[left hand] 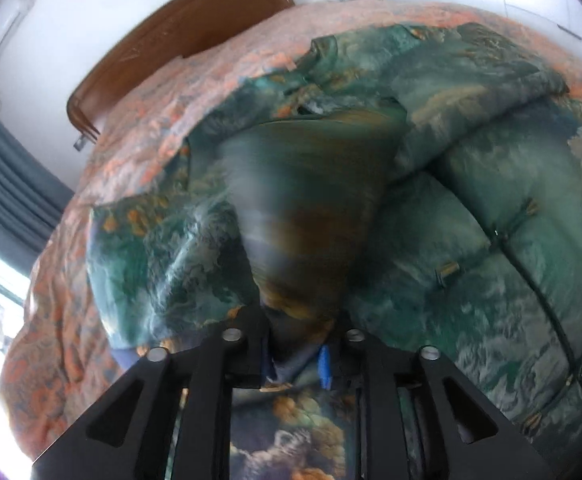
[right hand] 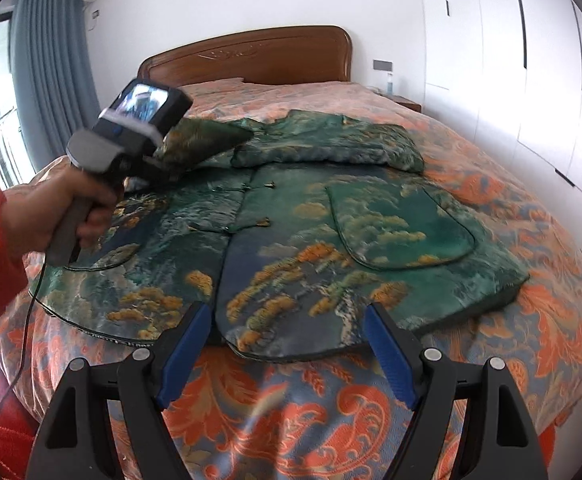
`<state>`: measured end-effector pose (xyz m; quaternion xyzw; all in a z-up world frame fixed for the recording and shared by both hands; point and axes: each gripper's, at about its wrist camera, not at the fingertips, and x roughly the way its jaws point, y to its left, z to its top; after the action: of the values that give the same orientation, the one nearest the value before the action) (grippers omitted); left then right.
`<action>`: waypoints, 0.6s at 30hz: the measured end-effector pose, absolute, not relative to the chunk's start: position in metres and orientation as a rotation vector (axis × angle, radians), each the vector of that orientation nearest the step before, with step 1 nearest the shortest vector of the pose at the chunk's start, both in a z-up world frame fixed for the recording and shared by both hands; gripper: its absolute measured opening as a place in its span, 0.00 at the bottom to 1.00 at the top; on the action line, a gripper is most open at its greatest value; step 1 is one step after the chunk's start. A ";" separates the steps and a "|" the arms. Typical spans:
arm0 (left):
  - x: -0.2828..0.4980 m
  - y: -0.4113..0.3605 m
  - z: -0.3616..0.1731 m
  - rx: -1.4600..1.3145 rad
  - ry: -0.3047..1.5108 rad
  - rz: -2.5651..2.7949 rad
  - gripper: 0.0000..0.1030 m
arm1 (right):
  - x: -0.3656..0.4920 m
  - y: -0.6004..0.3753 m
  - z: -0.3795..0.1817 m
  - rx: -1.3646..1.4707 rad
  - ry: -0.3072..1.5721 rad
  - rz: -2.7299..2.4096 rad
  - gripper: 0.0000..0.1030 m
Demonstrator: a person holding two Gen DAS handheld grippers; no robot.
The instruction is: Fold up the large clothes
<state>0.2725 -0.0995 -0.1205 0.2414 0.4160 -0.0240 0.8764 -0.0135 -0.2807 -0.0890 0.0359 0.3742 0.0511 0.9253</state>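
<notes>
- Nearest, the right tongs (right hand: 287,344) hang spread wide with nothing between them, just short of the jacket's (right hand: 331,240) hem, over the bedspread (right hand: 291,420).
- The jacket lies front-up on the bed, buttoned, collar toward the headboard (right hand: 251,54). Its far sleeve is already laid across the chest.
- Further up the jacket, at its near shoulder, a hand (right hand: 47,216) carries the left tongs (left hand: 297,344). They have the other sleeve (left hand: 303,200) between them, lifted and blurred over the jacket's chest. The gap is narrow; whether the pads still bite the cloth I cannot tell.
- I would say the sleeve-folding step is in hand, nearly done.
- Next, it seems, the sleeve must be dropped flat across the chest. Then both tongs would need to take the hem and bring it up toward the collar.
</notes>
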 end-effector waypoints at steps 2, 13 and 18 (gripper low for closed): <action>0.266 -0.098 -0.118 0.480 0.861 -0.051 0.54 | -0.013 -0.282 -0.090 0.082 0.771 0.105 0.79; 0.161 0.009 -0.081 0.073 0.816 -0.060 0.81 | 0.001 -0.272 -0.066 0.049 0.728 0.153 0.79; 0.118 0.076 -0.091 -0.112 0.830 0.059 0.81 | 0.071 -0.281 -0.046 0.152 0.769 0.214 0.79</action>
<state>0.1178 0.0756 -0.0908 -0.0541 0.4031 0.0288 0.9131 0.0709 -0.2812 -0.0456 0.0740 0.3742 0.1039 0.9185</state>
